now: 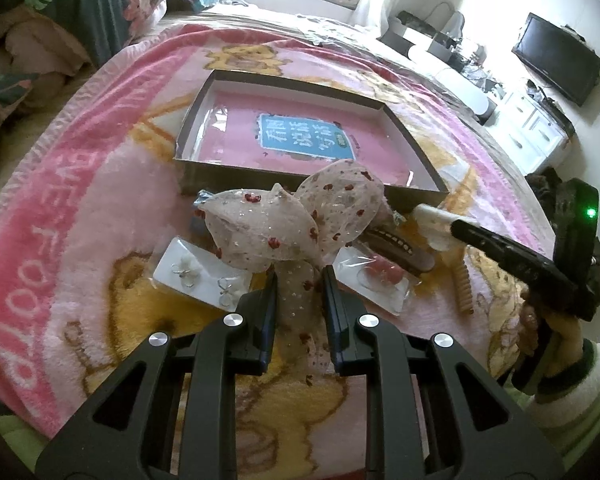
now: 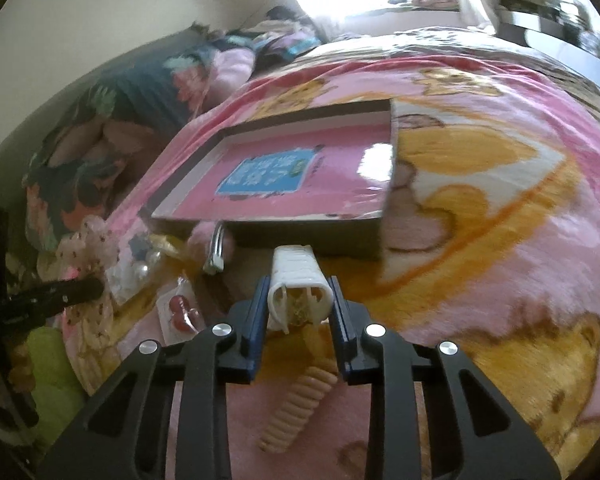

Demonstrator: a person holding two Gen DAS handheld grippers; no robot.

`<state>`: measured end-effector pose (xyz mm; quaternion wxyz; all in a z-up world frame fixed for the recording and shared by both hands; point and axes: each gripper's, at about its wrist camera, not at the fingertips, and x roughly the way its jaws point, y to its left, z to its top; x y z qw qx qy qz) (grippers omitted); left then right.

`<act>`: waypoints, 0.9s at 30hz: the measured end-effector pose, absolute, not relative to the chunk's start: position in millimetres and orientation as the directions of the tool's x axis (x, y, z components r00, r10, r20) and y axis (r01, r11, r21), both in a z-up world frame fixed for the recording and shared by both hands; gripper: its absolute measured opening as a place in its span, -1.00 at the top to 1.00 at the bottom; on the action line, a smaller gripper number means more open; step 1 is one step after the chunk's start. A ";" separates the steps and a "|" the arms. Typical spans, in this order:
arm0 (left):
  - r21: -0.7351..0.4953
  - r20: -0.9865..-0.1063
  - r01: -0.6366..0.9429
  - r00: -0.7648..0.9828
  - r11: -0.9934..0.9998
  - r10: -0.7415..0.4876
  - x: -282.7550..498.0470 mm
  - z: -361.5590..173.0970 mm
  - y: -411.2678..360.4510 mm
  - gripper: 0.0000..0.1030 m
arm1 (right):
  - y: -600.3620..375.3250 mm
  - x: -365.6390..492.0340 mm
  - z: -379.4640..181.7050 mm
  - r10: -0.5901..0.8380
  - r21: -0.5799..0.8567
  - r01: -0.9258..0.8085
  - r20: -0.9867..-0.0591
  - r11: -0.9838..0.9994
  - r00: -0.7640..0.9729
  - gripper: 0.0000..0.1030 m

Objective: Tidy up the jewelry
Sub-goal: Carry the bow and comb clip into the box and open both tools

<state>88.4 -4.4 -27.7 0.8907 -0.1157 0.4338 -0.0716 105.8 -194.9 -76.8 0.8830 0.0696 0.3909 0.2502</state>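
Both grippers were loaded at this point, so I judged the step in hand to be the carry: pieces picked off the blanket and headed for the shallow box straight ahead of my fingers. My left gripper had its jaws drawn in narrow around the hanging tail of the gauze bow, whose spotted loops fanned out just beyond my fingertips; the tail ran down between the pads, though I could not tell how firmly it was pinched. My right gripper was clamped on the white hair clip, which stuck out forward past the tips, its far end close to the box's near wall. Below that gripper a coiled hair tie lay on the blanket. To the left of my left fingers lay a card of flower earrings, to the right a packet with red beads. Next, I reckoned, each hand needed to rise over the wall and let go inside without snagging the gauze. Both tools pointed forward and angled down towards the bed, my right hand low at the right edge of the left view
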 end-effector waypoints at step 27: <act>-0.257 -0.706 0.096 0.661 0.962 -0.254 138.6 15.6 -20.7 0.73 | -263.0 85.3 -14.6 0.414 0.353 -0.249 -0.542 0.902 0.731 0.48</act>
